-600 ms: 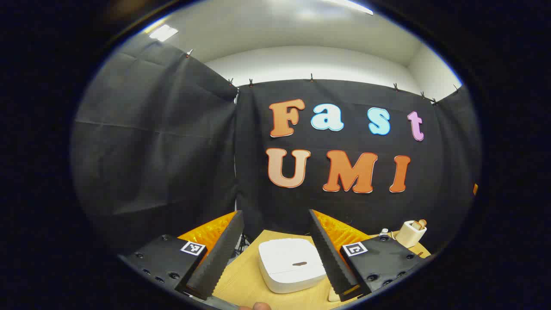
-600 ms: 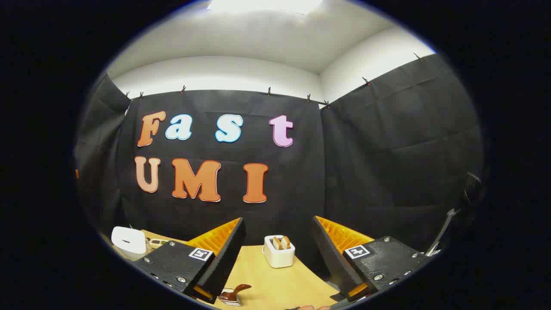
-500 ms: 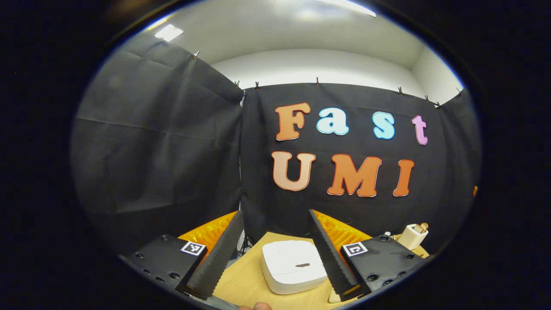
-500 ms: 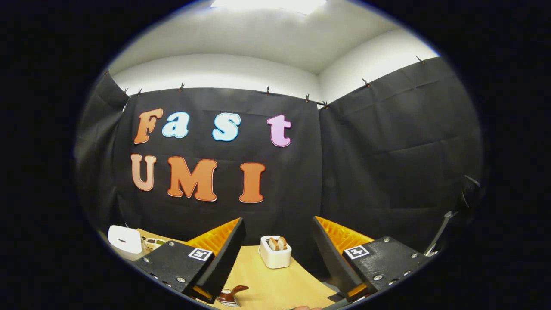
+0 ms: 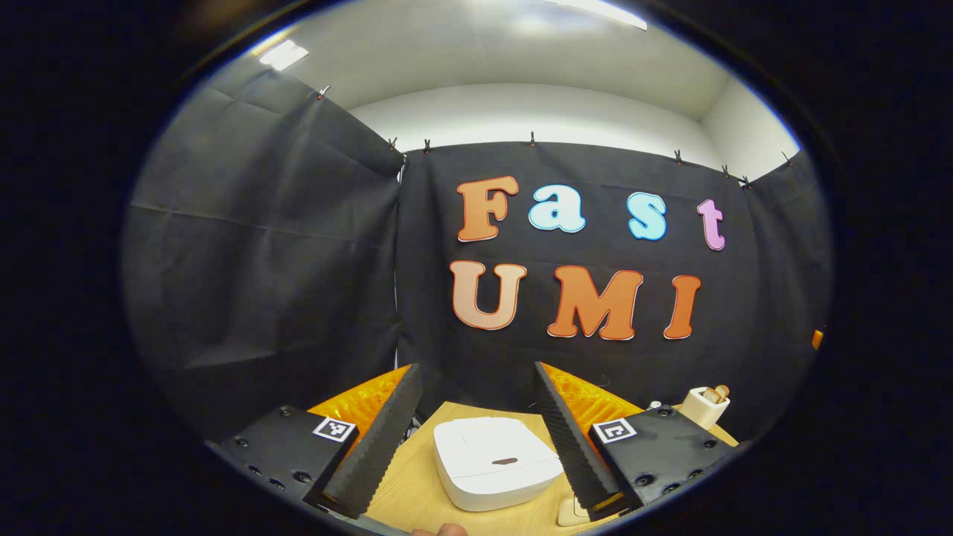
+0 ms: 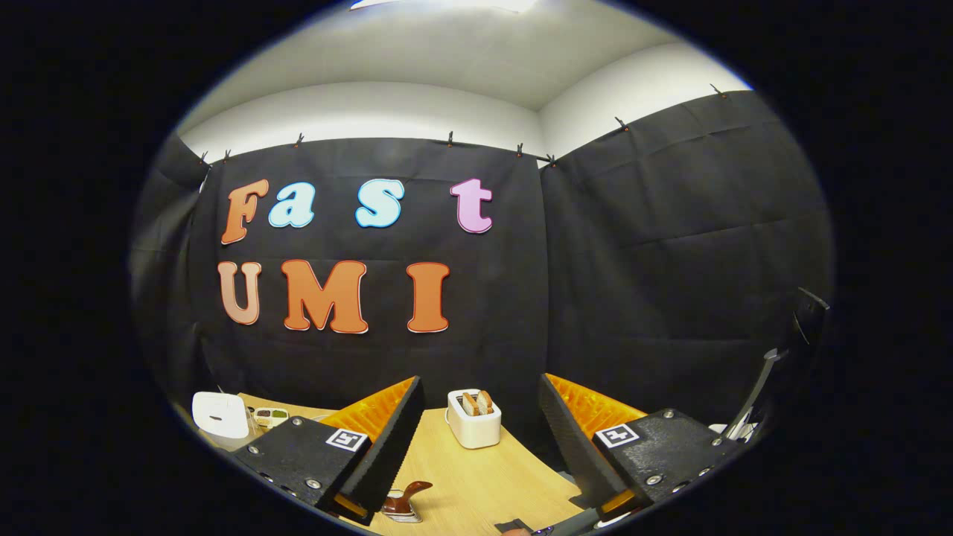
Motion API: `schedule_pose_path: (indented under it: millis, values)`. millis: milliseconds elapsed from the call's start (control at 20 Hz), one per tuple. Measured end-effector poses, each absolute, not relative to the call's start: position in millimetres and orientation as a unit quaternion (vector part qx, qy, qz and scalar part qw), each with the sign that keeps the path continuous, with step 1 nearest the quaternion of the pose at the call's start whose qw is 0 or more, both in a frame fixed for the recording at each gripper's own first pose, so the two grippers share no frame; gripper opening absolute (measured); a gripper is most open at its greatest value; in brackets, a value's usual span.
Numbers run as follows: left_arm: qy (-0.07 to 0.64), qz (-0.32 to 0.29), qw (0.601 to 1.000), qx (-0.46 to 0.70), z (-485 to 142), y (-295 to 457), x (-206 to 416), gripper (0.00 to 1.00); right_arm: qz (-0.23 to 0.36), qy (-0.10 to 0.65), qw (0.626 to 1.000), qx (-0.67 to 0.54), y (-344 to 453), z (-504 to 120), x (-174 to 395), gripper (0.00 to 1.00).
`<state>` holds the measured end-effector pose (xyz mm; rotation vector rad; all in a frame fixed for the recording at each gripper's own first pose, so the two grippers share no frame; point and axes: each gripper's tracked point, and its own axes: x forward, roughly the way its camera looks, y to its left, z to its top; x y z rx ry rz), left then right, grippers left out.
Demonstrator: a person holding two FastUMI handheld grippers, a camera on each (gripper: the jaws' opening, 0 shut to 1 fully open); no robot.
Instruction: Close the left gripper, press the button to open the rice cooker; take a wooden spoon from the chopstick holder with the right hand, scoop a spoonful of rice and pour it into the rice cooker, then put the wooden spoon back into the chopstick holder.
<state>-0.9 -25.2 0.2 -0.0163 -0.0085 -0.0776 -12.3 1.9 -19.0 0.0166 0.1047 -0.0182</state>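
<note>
Left gripper is showing two long fingers with sawtooth inner edges, ribbed panels behind them, and blocky bodies carrying square black-and-white markers and round screws. Right gripper is showing the same build: ridged fingers, marker squares, silver screw heads glinting.

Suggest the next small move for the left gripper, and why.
Probably close the left gripper first: its jaws stand wide apart, framing the white rice cooker, whose lid is still down. The task wants it shut before pressing the button.
</note>
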Motion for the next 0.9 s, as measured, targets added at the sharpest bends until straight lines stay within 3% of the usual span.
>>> schedule_pose_path:
  millis: [150,250,350,400,700,850,900]
  values:
    - [0.001,-0.036,0.999,-0.006,-1.7,-23.7,1.7,1.0,-0.011,0.058,0.998,-0.005,-0.8,-20.4,-15.1,0.91]
    - [0.001,-0.036,0.999,0.003,-1.4,-23.2,1.6,1.0,-0.016,0.061,0.998,-0.006,-2.4,-22.1,-16.5,0.96]
    - [0.002,-0.043,0.999,0.002,-0.7,-28.7,0.4,1.0,-0.019,0.062,0.998,-0.004,-4.4,-21.6,-16.5,0.91]
    - [0.003,-0.047,0.999,0.001,-1.6,-31.4,0.4,1.0,-0.02,0.063,0.998,-0.003,-4.7,-22.2,-17.1,0.96]
    - [0.013,-0.053,0.998,0.006,-7.6,-39.6,7.1,1.0,-0.032,0.06,0.998,-0.003,-10.0,-21.7,-15.7,0.96]
    - [0.022,-0.053,0.998,0.011,-15.5,-43.5,11.1,0.84,-0.035,0.057,0.998,-0.01,-8.0,-19.8,-14.9,0.96]
    - [0.024,-0.054,0.998,0.01,-15.5,-44.7,12.8,0.75,-0.032,0.057,0.998,-0.012,-6.6,-21.0,-15.1,0.96]
